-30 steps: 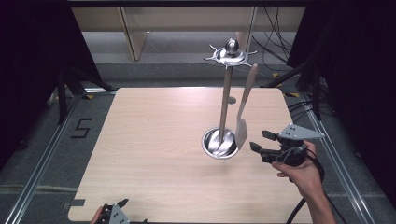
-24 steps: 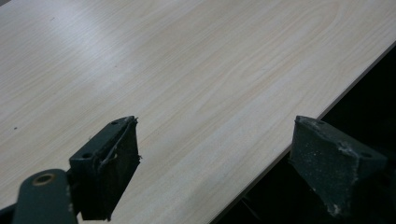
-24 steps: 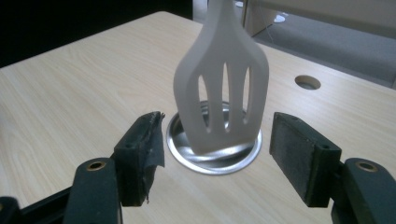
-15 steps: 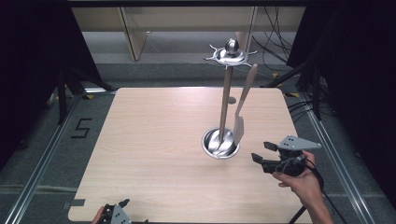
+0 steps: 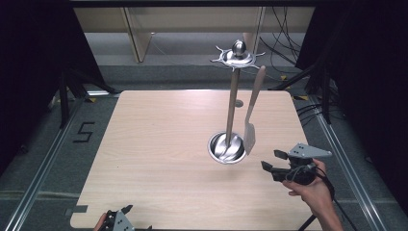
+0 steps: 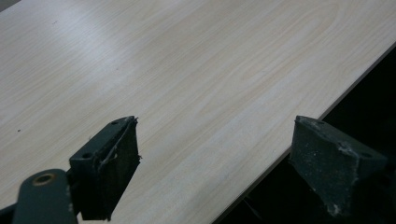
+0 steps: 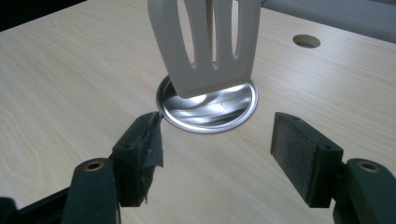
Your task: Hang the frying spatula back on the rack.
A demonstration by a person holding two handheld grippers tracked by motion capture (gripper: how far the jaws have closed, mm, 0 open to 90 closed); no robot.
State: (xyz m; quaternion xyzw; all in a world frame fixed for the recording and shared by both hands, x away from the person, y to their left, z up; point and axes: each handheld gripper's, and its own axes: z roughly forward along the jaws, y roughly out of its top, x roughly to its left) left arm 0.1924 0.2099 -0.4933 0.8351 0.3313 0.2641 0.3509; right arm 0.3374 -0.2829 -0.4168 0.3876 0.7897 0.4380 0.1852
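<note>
While the slotted spatula is hanging by its handle from the metal utensil stand, its pale blade is dangling just above and beside the stand's round steel base, near the middle-right of the wooden table. In the right gripper view the blade is hovering over the shiny base, and both are sitting just ahead of the right gripper, whose jaws are standing wide apart with nothing between them. Seen from the high view, that right gripper is being held in a hand near the table's right front area, pointing toward the stand but apart from it. At the near left edge of the table, the left gripper is resting low; in its own view its jaws are gaping wide over the bare table edge, holding nothing. On the floor left of the table, a marking reading "5" is showing beside the metal rail.
</note>
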